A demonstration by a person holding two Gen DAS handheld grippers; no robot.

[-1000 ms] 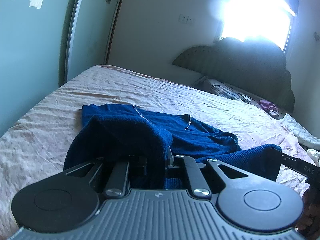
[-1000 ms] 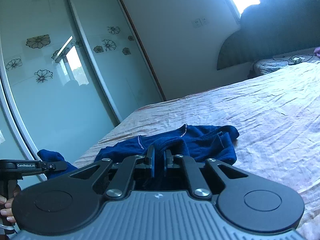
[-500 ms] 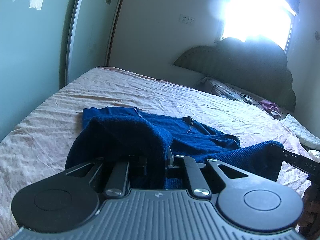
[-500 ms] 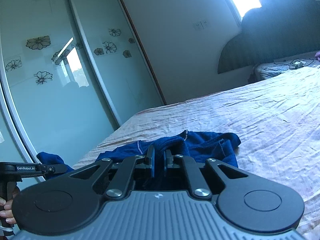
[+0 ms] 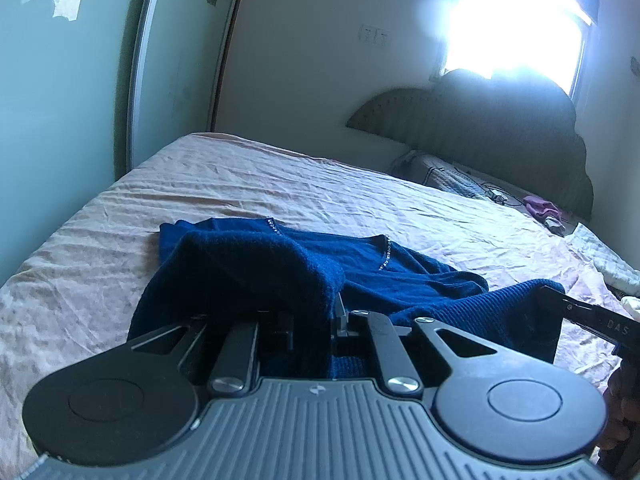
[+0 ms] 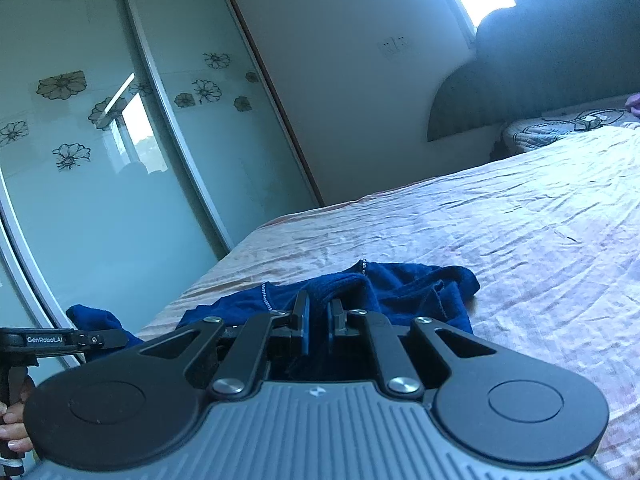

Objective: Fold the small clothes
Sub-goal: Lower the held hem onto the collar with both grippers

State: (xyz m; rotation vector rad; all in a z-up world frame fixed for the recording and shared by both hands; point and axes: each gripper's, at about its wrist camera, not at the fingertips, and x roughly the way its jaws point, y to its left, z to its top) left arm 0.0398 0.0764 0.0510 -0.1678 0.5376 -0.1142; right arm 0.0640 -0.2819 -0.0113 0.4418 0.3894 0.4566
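A small dark blue knit top (image 5: 360, 268) with a beaded neckline lies partly spread on the pink bedsheet (image 5: 280, 192). My left gripper (image 5: 316, 312) is shut on one near corner of the top, and the cloth drapes over its fingers. My right gripper (image 6: 318, 312) is shut on another near corner of the top (image 6: 400, 288). Both corners are lifted a little above the bed. The right gripper's tip shows at the right edge of the left wrist view (image 5: 560, 300), with blue cloth in it. The left gripper shows at the left edge of the right wrist view (image 6: 104, 338).
Sliding glass wardrobe doors (image 6: 120, 160) with flower prints stand close along the bed's left side. A dark padded headboard (image 5: 500, 128) and a patterned pillow (image 5: 448, 176) are at the far end. A purple item (image 5: 540, 206) and white cloth (image 5: 604, 260) lie at the right.
Both grippers have moved slightly forward over the bed with the top's corners still held. The top has bunched a little toward the far side.
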